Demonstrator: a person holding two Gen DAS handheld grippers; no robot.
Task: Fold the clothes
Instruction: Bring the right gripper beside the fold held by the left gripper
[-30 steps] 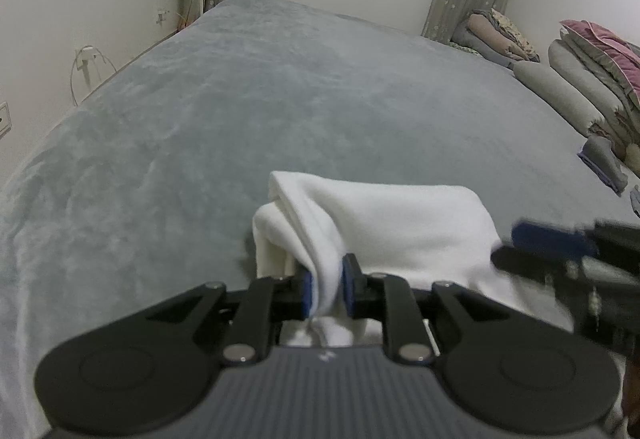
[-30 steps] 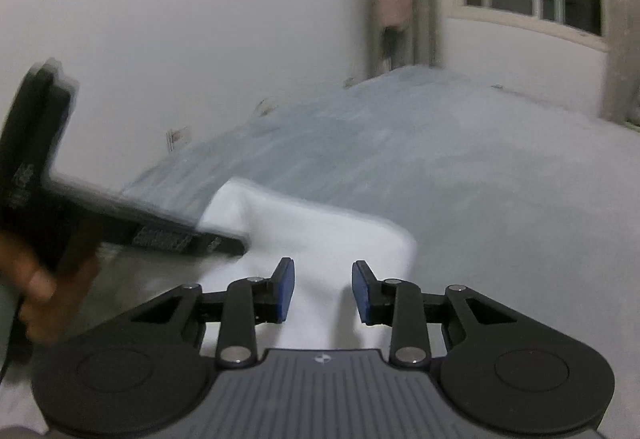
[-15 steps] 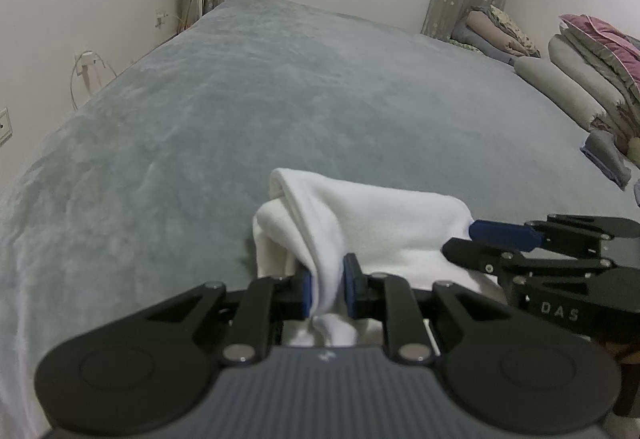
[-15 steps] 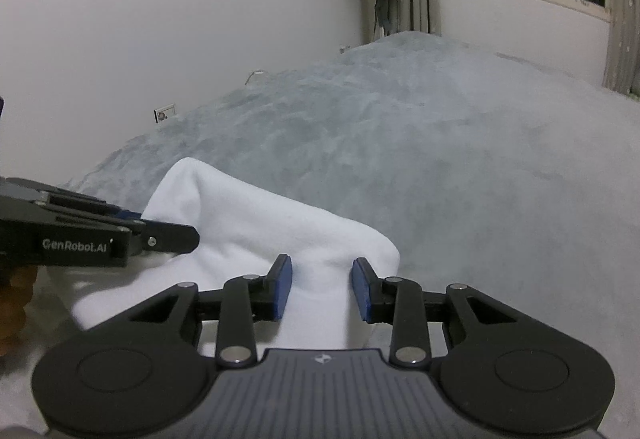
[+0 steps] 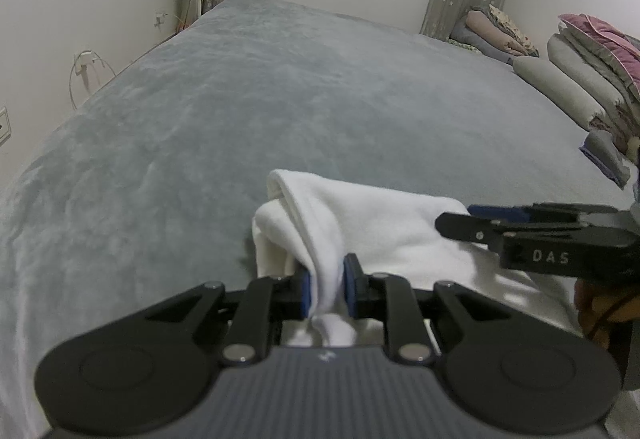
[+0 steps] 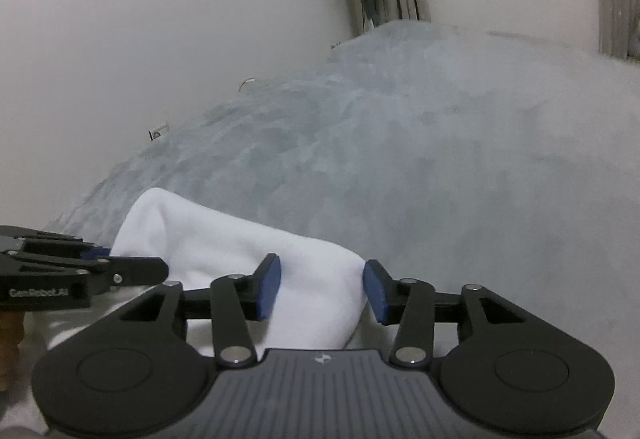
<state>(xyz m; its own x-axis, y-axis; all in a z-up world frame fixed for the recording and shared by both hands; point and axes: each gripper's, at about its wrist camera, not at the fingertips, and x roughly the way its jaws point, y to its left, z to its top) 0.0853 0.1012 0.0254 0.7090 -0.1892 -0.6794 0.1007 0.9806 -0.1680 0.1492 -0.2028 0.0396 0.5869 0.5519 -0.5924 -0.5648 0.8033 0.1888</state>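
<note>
Left hand-held gripper pinches a bunched fold of the white garment on the grey bed; right hand-held gripper is opening, its pads straddling the cloth's corner, not pressing.

White garment: we lose its near edge behind both gripper bodies. Folded bedding: cut off at the right frame edge. Wall outlet: too small and blurred for us to read.

Left hand-held gripper clamped, tilted down; right hand-held gripper opening, pads apparently free of contact.
</note>
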